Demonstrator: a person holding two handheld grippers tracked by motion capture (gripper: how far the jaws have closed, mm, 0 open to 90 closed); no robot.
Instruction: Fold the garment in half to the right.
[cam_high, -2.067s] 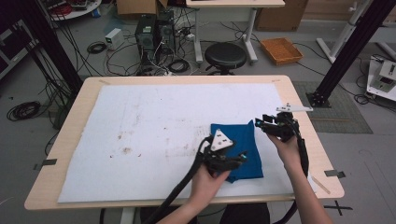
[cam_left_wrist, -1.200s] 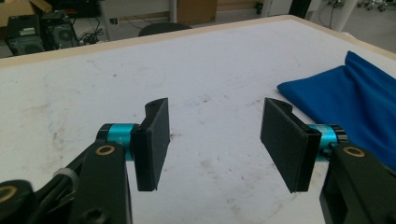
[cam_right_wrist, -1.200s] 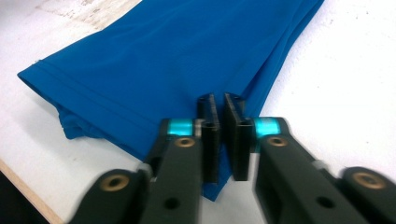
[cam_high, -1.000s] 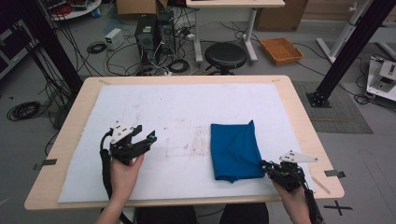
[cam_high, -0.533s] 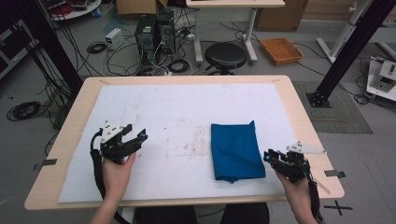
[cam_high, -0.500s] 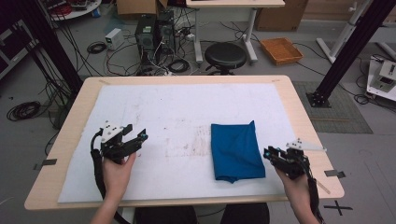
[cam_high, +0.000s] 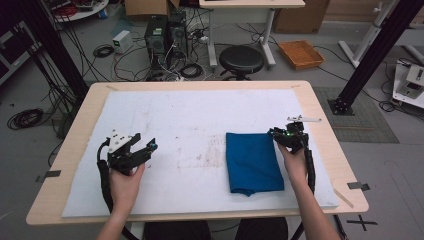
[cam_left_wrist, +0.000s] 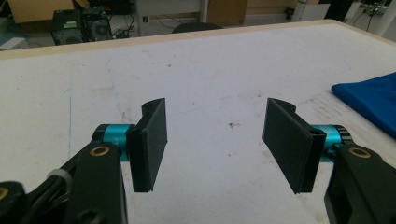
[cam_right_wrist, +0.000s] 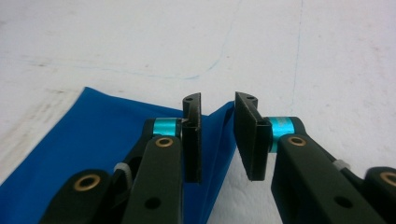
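Blue cloth (cam_high: 254, 162), folded into a rectangle, flat on the white mat (cam_high: 175, 115), with its far corner right beneath the tips of the right gripper (cam_high: 274, 134). Jaws just drawn slightly closer, with a narrow gap left between them and the corner's edge showing in that gap, unpinched; released, then, and grasping nothing. Likely step: taking hold of that corner. Best done by sinking the tips until the lower pad slides under every layer of the fold, closing squarely on the edge rather than on the very point, then lifting low and slowly so as not to drag the whole rectangle across the mat. Well off to that gripper's side, beyond the cloth and a stretch of stained mat, the left gripper (cam_high: 147, 147), held just above the surface, spread wide and empty, too far away to pin the cloth if it slips. Nothing in the path between tips and fabric. Just behind the right gripper, bare wood of the table (cam_high: 320, 120) edge. Farther out, past the table's far side, a black stool (cam_high: 241, 59), computer towers (cam_high: 165, 32) amid tangled cables, and an orange tray (cam_high: 301, 54) on the floor.
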